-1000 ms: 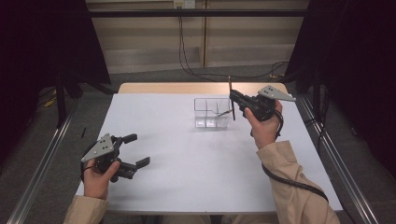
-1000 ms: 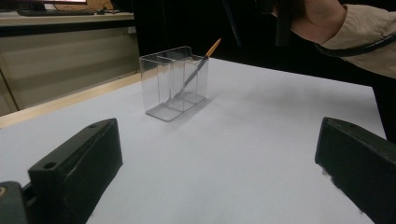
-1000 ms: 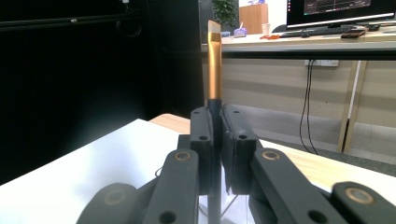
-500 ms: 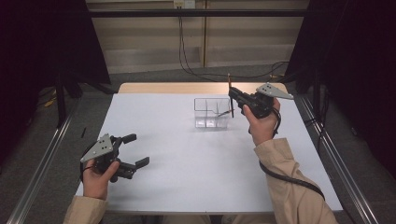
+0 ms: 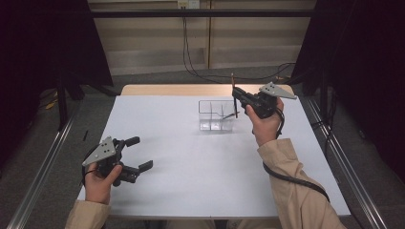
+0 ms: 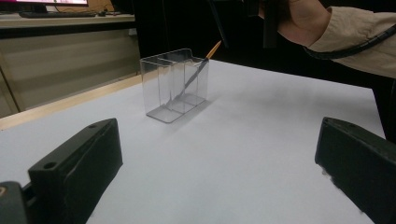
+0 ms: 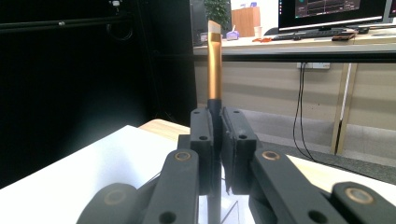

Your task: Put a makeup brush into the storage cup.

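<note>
Clear plastic box (image 5: 216, 116) sits mid-table, one brush (image 6: 195, 77) leaning inside. Right gripper (image 5: 236, 97), jaws clamped on a second upright brush (image 7: 214, 65), has edged up and toward the box since a second ago; drop-in looks imminent. Left gripper (image 5: 138, 153) rests near the table's front edge, jaws apart.

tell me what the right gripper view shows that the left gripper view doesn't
The right gripper view alone shows the right gripper with its jaws shut on an upright stick, gold with a pale slanted end, and a lit monitor on a far desk.

The left gripper view alone shows the left gripper with its jaws wide open and nothing between them, and the clear divided container with a second stick leaning in it.

Both show the white table.
</note>
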